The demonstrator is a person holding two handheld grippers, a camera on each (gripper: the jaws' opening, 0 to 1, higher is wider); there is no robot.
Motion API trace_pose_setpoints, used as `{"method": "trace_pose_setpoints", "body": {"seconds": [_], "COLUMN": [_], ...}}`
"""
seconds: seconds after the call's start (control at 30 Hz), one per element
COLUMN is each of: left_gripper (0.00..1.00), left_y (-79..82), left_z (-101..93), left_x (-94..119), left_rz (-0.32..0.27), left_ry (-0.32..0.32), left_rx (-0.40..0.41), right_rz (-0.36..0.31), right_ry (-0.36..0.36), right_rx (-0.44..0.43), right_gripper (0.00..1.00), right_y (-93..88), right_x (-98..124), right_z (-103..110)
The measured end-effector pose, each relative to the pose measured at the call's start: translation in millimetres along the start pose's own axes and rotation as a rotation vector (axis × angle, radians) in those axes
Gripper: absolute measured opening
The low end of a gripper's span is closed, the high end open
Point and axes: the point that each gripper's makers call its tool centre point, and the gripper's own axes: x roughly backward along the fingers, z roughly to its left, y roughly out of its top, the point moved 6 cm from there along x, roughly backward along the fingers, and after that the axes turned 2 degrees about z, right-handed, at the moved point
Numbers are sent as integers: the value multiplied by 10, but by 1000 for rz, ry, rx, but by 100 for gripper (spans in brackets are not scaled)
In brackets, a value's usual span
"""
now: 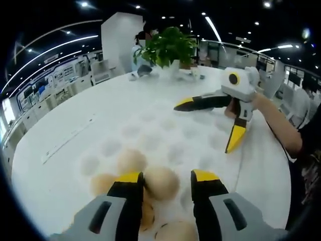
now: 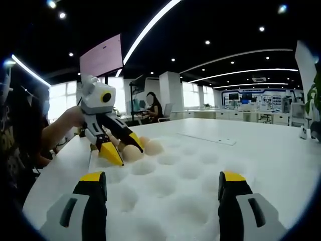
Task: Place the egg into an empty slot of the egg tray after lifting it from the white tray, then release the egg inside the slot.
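A white egg tray (image 1: 175, 130) with round slots covers the table in front of me. Several tan eggs sit in its near slots. My left gripper (image 1: 168, 176) is open, its yellow-tipped jaws standing on either side of one egg (image 1: 161, 183) without closing on it. Other eggs (image 1: 131, 160) lie to the left and below. In the right gripper view the left gripper (image 2: 128, 154) points down at the eggs (image 2: 153, 146) at the tray's far left. My right gripper (image 2: 161, 178) is wide open over bare slots (image 2: 165, 186), holding nothing; it also appears as the right gripper (image 1: 202, 128) over the tray's right side.
A potted plant (image 1: 168, 45) stands at the far edge of the round white table (image 1: 60, 165). A thin strip (image 2: 205, 138) lies on the table beyond the tray. A person's arm (image 1: 281, 120) holds the right gripper. Someone sits at a desk (image 2: 150, 108) in the background.
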Motion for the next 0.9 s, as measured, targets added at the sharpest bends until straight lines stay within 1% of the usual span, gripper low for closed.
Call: {"method": "trace_pose_setpoints", "body": {"seconds": [0.37,0.5,0.6,0.63,0.73,0.9], "left_gripper": [36,33,27,27,27,27], "left_y": [7,8,7,4,4,4], "left_z": [-14,-3,27,22,12,8], "left_x": [-6,-8,-7,-8,-10,-9], "left_rz": [2,-1,-8,-8,-13,-23], "left_ry": [6,14,29,23,22,18], "left_rx": [10,15,17,24,5,1], "right_rz": [-1,-2,-1,-2,-1,-1], "right_ry": [0,-1,-1,-1,-1,-2], "right_rx": [-1,-1,-1,-1,-1,-1], "right_gripper": [96,96,96,96,96,96], "right_y": [0,1,0,1,1,2], "right_x": [4,9,12,13,15,16], "right_z": [0,0,1,1,1,-1]}}
